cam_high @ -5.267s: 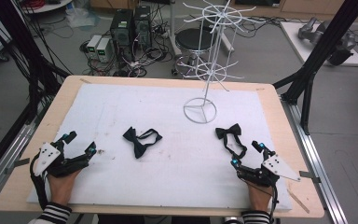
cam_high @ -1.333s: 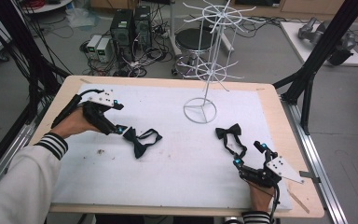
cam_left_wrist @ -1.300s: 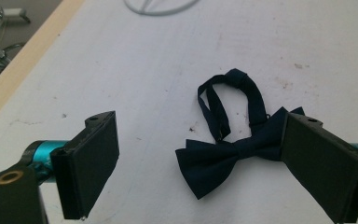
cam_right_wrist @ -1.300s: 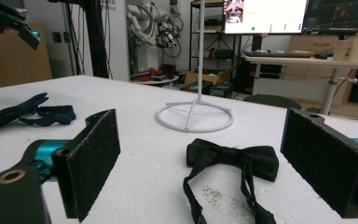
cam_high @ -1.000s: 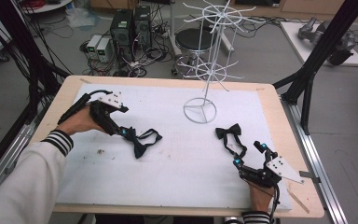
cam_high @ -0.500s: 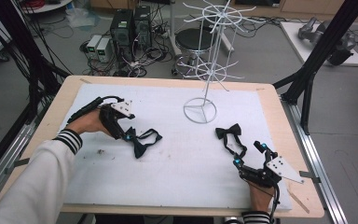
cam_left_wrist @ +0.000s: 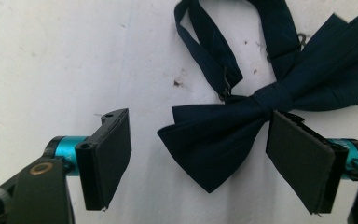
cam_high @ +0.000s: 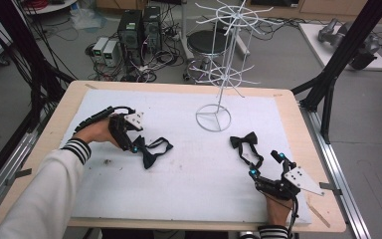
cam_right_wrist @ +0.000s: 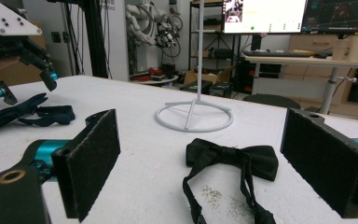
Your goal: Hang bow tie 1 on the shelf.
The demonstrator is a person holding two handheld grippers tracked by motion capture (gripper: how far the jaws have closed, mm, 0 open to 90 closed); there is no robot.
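bow tie [cam_left_wrist: 223,126]: matt cloth | stand [cam_high: 214,118]: white wire | table [cam_high: 298,129]: wood

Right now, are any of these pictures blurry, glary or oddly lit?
High view: even light, soft shadows, no glare, a bit coarse. Left gripper view: navy bow tie is fairly sharp, the white pad looks washed out. Right gripper view: black bow tie is clear, screens behind glow bright.

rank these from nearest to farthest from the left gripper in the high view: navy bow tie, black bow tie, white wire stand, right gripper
1. navy bow tie, right at the left gripper, between its open jaws.
2. white wire stand, its base ring toward the table's middle back.
3. black bow tie, on the right half.
4. right gripper, near the front right corner.
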